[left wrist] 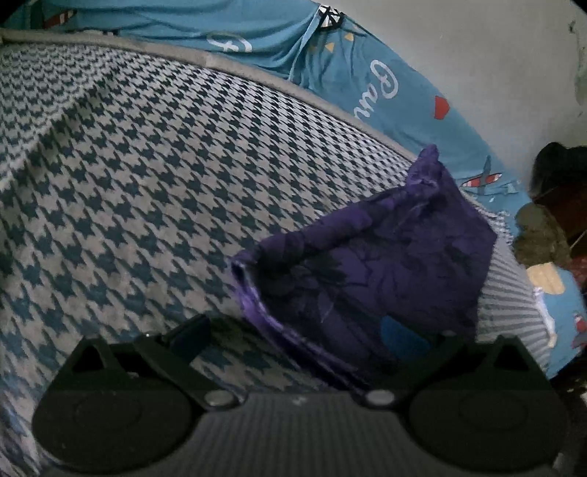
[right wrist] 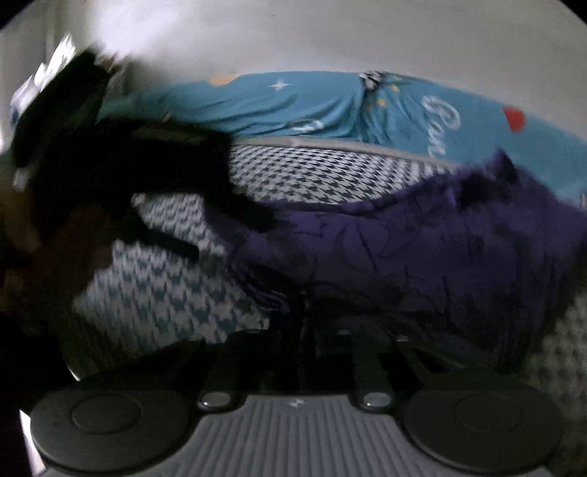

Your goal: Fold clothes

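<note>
Looking across the bed, we see a houndstooth blanket (left wrist: pixel 128 176) in dark blue and pale grey covering most of it, with a grey band along its far edge. Beyond that edge lies a bright blue sheet (left wrist: pixel 264 33) printed with white script, a red heart and small aeroplanes, and behind it a pale wall (left wrist: pixel 477 66). On the blanket, towards its right edge, we find the purple cloth (left wrist: pixel 385 264), patterned with darker flowers and partly folded, one corner standing up at the far side and a paler hem showing along its near left side. Just beside it on the right sits a grey-and-white striped cloth (left wrist: pixel 513 312). Our left gripper (left wrist: pixel 312 341) is spread wide: the left finger (left wrist: pixel 190 332) is over bare blanket, the right one is at the near edge of the purple cloth, and nothing sits between them. In the right wrist view the picture is blurred; the purple cloth (right wrist: pixel 422 249) fills the right half and drapes over the right gripper (right wrist: pixel 304 348), whose fingers (right wrist: pixel 367 367) are in shadow beneath it, so we cannot tell how far apart they are or whether they pinch the cloth. The other gripper (right wrist: pixel 128 165) shows at that view's left as a dark blurred shape.
</note>
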Demonstrator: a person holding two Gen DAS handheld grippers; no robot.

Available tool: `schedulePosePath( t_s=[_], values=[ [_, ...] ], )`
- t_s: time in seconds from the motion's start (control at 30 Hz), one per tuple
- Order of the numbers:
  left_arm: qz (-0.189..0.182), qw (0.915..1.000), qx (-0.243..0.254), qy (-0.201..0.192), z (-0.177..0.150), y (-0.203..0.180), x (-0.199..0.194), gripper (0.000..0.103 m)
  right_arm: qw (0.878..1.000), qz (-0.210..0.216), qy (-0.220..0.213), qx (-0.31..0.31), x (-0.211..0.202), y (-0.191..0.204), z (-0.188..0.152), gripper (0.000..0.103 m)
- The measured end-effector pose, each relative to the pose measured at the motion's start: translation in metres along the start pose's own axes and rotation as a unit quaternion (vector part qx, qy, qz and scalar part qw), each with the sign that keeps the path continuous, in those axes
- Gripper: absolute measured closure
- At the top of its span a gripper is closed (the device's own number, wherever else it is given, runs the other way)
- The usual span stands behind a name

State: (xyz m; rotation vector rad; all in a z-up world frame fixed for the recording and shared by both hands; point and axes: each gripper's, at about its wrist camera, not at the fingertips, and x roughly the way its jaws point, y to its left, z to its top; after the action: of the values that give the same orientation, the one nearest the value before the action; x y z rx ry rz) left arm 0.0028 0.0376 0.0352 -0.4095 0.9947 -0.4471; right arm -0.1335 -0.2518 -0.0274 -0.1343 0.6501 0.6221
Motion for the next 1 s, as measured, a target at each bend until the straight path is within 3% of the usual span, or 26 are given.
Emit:
schedulePosePath(
  t_s=[0.17,0.3,0.47,0.7,0.73,0.87,1.0],
  values=[
    [-0.041,0.9989,-0.02,0.014,-0.002,0.001,0.001,0.0,0.995,0.031,-0.007,0.092,-0.006,-0.024,0.009,0.09],
    [-0.079,0.996,-0.03,0.027,-0.003,-0.002,0.007,0.0,0.99,0.043,-0.015,0.131,-0.01,-0.033,0.013,0.09],
    [-0.117,0.9917,-0.037,0.04,-0.005,-0.01,0.021,0.0,0.989,0.05,-0.017,0.137,-0.014,-0.032,0.014,0.09],
    [-0.108,0.9935,-0.016,0.034,-0.002,-0.025,0.047,0.0,0.995,0.035,-0.009,0.097,-0.013,-0.025,0.012,0.09],
    [-0.104,0.994,-0.009,0.031,-0.002,-0.027,0.049,0.003,0.996,0.027,-0.007,0.084,-0.012,-0.021,0.011,0.09],
    [-0.08,0.9962,0.019,0.028,0.0,-0.035,0.056,0.038,0.999,0.001,-0.004,0.036,-0.01,-0.009,0.006,0.087],
    [-0.067,0.9972,0.024,0.022,0.0,-0.038,0.059,0.046,1.0,-0.021,-0.004,-0.009,-0.009,0.002,0.001,0.056]
  ],
)
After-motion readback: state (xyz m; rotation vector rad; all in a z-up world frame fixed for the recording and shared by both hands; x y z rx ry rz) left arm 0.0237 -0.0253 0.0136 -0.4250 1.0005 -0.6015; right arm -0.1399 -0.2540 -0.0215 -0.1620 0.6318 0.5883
